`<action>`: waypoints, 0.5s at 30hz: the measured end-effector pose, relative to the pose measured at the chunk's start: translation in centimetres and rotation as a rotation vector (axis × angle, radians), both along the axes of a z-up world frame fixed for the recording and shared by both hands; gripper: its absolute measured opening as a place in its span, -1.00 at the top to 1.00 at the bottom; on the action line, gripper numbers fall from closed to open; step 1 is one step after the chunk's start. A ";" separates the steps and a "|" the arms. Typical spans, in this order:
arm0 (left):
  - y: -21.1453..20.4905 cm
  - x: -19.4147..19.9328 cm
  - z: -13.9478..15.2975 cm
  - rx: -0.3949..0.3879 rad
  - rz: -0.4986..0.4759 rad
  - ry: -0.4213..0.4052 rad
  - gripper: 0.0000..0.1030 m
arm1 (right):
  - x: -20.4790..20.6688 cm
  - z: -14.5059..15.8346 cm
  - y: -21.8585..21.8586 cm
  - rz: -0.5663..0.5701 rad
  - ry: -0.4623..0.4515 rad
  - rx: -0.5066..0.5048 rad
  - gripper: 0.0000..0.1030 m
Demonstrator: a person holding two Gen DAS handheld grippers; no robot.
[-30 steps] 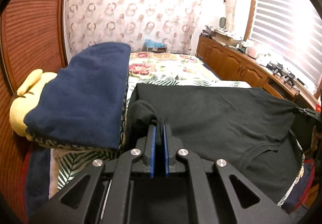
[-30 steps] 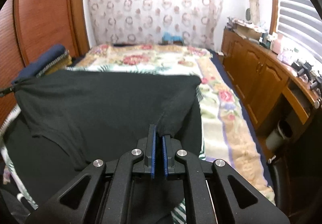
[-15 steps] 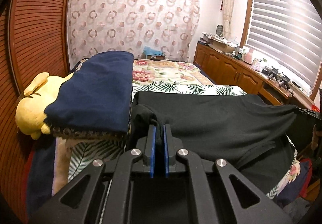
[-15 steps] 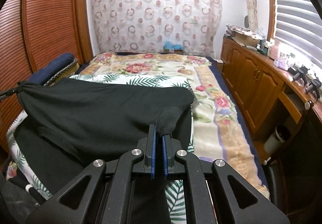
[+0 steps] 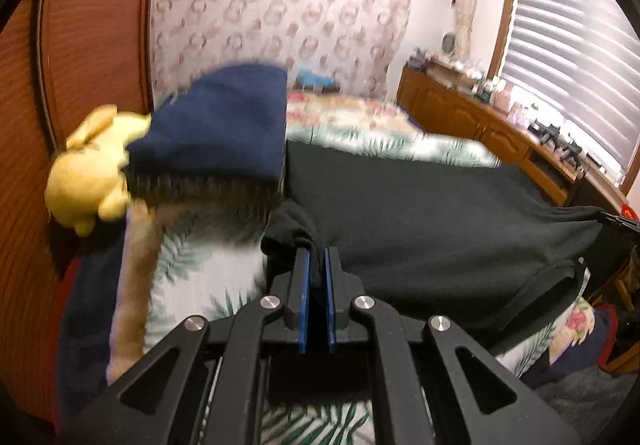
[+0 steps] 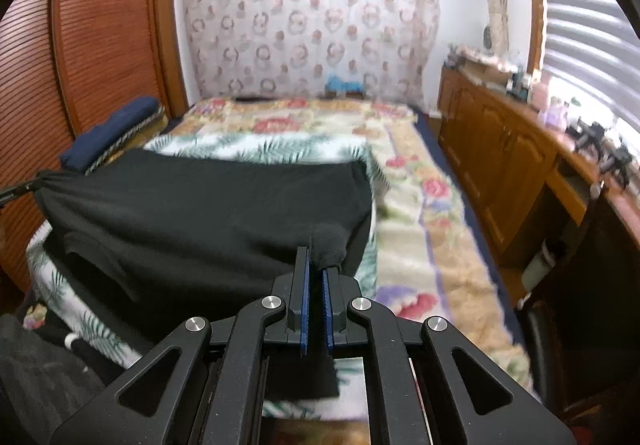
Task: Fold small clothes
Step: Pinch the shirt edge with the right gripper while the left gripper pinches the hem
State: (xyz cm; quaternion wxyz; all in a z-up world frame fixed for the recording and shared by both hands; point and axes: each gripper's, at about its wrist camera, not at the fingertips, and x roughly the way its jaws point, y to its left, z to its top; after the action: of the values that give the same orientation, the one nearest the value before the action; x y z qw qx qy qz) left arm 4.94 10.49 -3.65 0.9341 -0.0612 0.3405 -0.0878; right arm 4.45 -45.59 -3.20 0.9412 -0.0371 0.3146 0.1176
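The left gripper [image 5: 316,257] is clamped on one bunched corner of the black garment [image 5: 420,221], and the right gripper [image 6: 315,259] is clamped on the opposite corner [image 6: 326,245], so the cloth spans between them above the near end of the floral bedspread [image 6: 420,213]. From the left gripper, a folded navy blanket [image 5: 224,129] lies at 11 o'clock with a yellow plush toy [image 5: 86,173] at 10 o'clock beside it. From the right gripper, a wooden cabinet [image 6: 500,149] runs along at 2 o'clock.

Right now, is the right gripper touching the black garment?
Touching. The right wrist view shows the right gripper pinching a bunched corner of the black garment.
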 end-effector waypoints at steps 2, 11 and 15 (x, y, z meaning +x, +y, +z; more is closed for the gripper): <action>-0.1 0.0 -1.9 0.017 0.003 0.049 0.91 | 0.2 -2.2 0.1 -0.003 0.053 -0.005 0.94; -0.9 -0.9 -3.8 0.063 0.015 0.094 0.76 | 0.8 -5.6 -0.1 -0.035 0.138 -0.019 0.84; -0.5 -1.4 -3.1 0.077 0.032 0.073 0.54 | 0.5 -4.0 -0.2 -0.035 0.098 -0.027 0.74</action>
State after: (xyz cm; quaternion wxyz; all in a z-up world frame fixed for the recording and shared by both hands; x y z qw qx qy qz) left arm 3.59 9.97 -6.75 0.9241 -0.0337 0.3763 -0.0571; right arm 4.96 -45.76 -7.15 0.9260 -0.0386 0.3624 0.0984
